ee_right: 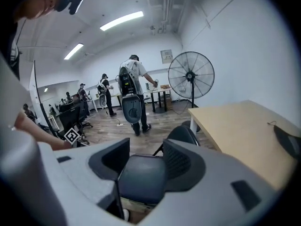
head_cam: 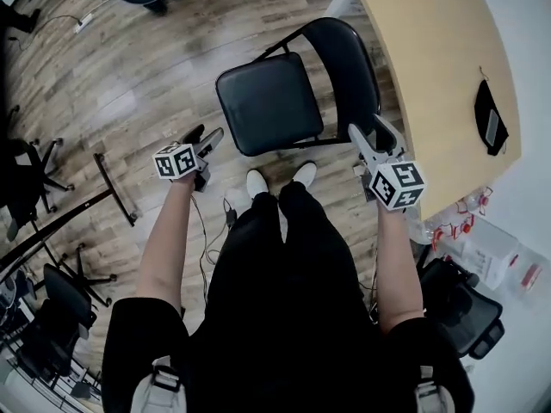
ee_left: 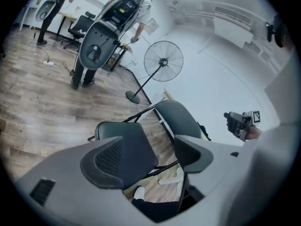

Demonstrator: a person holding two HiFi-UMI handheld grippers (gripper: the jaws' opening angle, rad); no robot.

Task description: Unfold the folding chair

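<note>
**Folding chair, opened, on the wood floor; both grippers empty above it.**

Head view: the folding chair (head_cam: 269, 101) stands open with its seat flat and its backrest just beside the table (head_cam: 430, 76) edge. The person's shoes are near the seat front. The left gripper (head_cam: 211, 138) and right gripper (head_cam: 372, 136) are held to either side and touch nothing.
Left gripper view: the jaws are apart with nothing between the pads, and the chair is seen beyond them. A pedestal fan (ee_left: 163, 61) stands behind the chair, which the head view lacks.
Right gripper view: the jaws are apart and empty. Far desks and ceiling lights appear here, absent from the head view.
Risk, as judged: the seat may not be fully pressed down and could fold under load. A nudge could knock the backrest against the table.
</note>
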